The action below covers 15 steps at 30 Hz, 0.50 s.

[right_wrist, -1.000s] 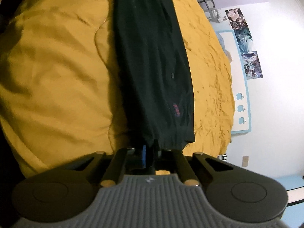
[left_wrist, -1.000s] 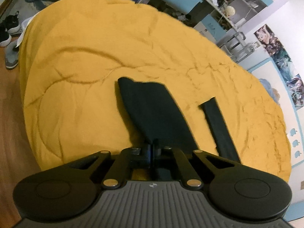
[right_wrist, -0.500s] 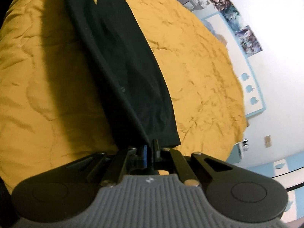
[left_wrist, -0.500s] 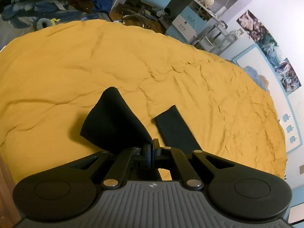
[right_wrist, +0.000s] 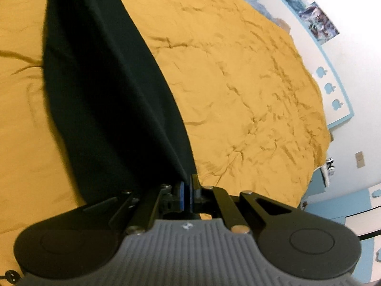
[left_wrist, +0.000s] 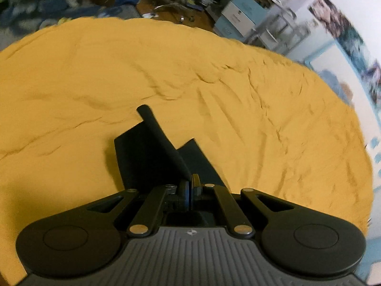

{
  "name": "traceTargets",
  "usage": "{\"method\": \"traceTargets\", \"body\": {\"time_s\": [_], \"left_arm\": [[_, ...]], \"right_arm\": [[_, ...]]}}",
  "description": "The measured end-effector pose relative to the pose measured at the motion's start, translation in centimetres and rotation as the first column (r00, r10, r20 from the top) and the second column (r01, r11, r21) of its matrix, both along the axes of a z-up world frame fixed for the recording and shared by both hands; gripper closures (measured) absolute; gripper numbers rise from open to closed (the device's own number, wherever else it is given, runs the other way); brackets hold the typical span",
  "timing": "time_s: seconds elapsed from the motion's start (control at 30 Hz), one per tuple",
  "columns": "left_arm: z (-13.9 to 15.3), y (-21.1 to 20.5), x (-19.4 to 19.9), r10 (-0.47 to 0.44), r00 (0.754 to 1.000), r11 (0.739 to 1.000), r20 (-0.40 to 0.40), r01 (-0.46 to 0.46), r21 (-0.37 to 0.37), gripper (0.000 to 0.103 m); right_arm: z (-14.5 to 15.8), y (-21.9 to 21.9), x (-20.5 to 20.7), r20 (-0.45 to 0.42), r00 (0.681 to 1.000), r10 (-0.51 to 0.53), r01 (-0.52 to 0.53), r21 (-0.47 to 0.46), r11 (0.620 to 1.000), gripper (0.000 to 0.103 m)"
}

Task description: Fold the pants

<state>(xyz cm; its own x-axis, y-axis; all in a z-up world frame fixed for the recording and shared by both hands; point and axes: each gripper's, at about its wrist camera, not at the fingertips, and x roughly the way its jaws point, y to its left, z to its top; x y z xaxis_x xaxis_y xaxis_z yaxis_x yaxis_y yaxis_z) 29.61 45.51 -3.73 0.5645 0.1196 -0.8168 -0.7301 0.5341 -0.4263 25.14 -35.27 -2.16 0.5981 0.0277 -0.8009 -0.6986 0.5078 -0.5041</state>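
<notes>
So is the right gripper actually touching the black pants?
Touching. The right wrist view shows the right gripper shut on the black pants, fabric pinched between its fingers.

A big yellow blanket (left_wrist: 214, 76) covered the bed and had lots of little wrinkles. Far ahead of the left tongs, past the bed, the floor (left_wrist: 71, 4) was messy with red and blue clothes. Ahead and to the right stood a light blue desk (left_wrist: 240, 12) with white drawers. Off to the right of the right tongs the wall (right_wrist: 357, 54) was white, with picture posters (right_wrist: 316, 21) and small blue apple stickers (right_wrist: 329, 87).
</notes>
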Motion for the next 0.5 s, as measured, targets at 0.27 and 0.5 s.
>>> {"method": "traceTargets", "body": {"time_s": [0.27, 0.5], "left_arm": [[-3.2, -1.1, 6.8, 0.004, 0.997, 1.0, -0.079, -0.005, -0.009, 0.102], [-5.2, -0.9, 10.5, -0.005, 0.995, 0.999, -0.103, 0.01, 0.048, 0.101]], "right_arm": [[-3.6, -0.9, 8.7, -0.078, 0.996, -0.053, 0.052, -0.016, 0.999, 0.103], [-7.9, -1.0, 13.1, -0.147, 0.985, -0.088, 0.086, -0.017, 0.996, 0.103]]}}
